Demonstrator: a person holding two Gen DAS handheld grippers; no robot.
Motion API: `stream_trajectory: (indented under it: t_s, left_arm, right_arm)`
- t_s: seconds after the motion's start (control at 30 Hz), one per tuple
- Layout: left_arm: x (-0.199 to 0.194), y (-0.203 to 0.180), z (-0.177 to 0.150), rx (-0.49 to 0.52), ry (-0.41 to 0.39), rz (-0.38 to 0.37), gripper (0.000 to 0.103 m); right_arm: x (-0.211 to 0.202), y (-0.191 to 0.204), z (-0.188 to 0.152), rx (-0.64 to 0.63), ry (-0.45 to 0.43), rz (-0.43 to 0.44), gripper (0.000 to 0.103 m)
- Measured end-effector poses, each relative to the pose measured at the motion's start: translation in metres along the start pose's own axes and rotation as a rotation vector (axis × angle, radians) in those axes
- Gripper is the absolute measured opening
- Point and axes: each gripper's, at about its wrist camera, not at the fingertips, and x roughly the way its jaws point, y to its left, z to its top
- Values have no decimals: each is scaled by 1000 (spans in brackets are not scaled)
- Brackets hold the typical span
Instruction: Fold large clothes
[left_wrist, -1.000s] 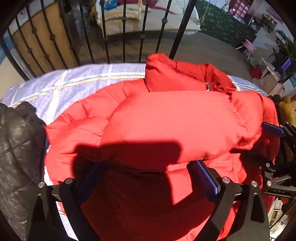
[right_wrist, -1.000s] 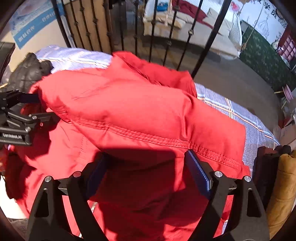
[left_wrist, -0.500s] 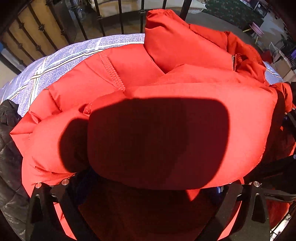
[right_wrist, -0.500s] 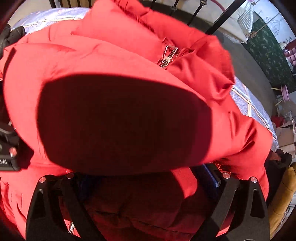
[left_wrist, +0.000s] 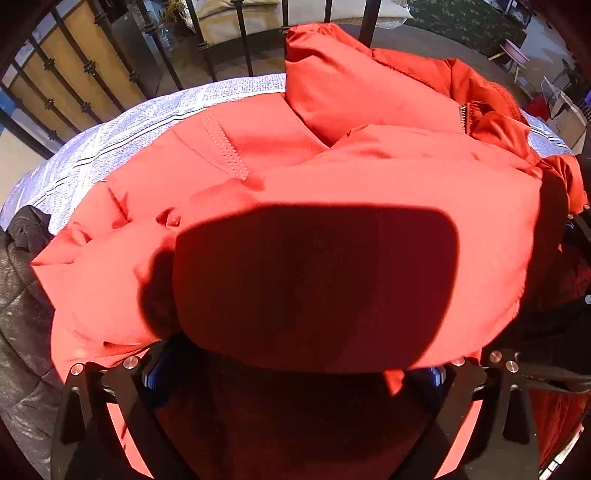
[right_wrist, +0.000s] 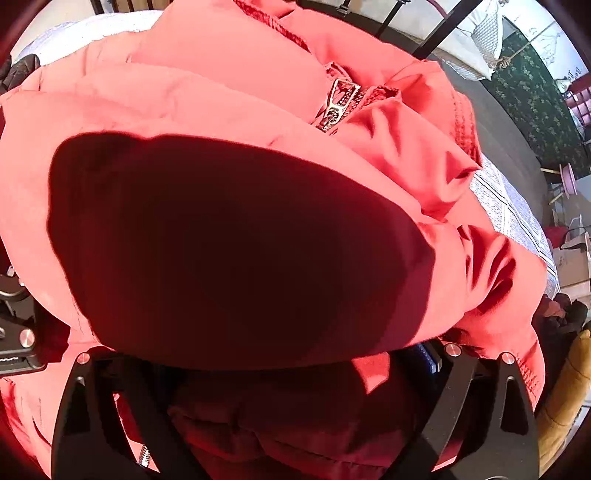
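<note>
A puffy red jacket (left_wrist: 332, 206) lies on a plaid-covered table (left_wrist: 110, 147) and fills both views. Its folded lower part bulges over each gripper and hides the fingertips. My left gripper (left_wrist: 295, 373) has its jaws spread wide, with red fabric between them. My right gripper (right_wrist: 295, 365) stands the same way, jaws wide around the jacket (right_wrist: 221, 110). The zipper pull (right_wrist: 340, 103) and collar lie beyond the fold in the right wrist view. The left gripper's body shows at the left edge of the right wrist view.
A black quilted jacket (left_wrist: 22, 295) lies at the table's left end. A black iron railing (left_wrist: 207, 48) stands just behind the table. A tan garment (right_wrist: 565, 398) and dark clothes hang at the right. Boxes and furniture stand further right.
Both grippers have carried the jacket's lower part forward over the upper part toward the collar. The fold now covers the fingertips, and the collar and zipper look much closer.
</note>
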Motion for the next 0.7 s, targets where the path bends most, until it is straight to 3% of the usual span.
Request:
stream_trajectory:
  t_s: [0.1,0.17,0.27,0.4,0.57,0.7]
  left_arm:
    - [-20,5,-6,-7,-14,-12,97]
    - [-42,11,-15,-11,-62,-36,97]
    - [-87,32,-41,-20,-153,-71,97]
    - [-125,65,-82,-53,-236,-66,97]
    - [-142,135,-162,-177,-199,6,94]
    - [-150,178,-218,-287,-158,-6,89]
  right_arm:
    - [-17,-7,-6,22,-41,17,94]
    - [-42,-19,-18,80,-135,66,94]
    - [-82,-45,-49,184,-266,159,94]
    - [-116,-83,-106,295,-319,268,94]
    - [-120,-130,-179,390,-261,304,94]
    - [-105,-167,-249,546,-169,374,94]
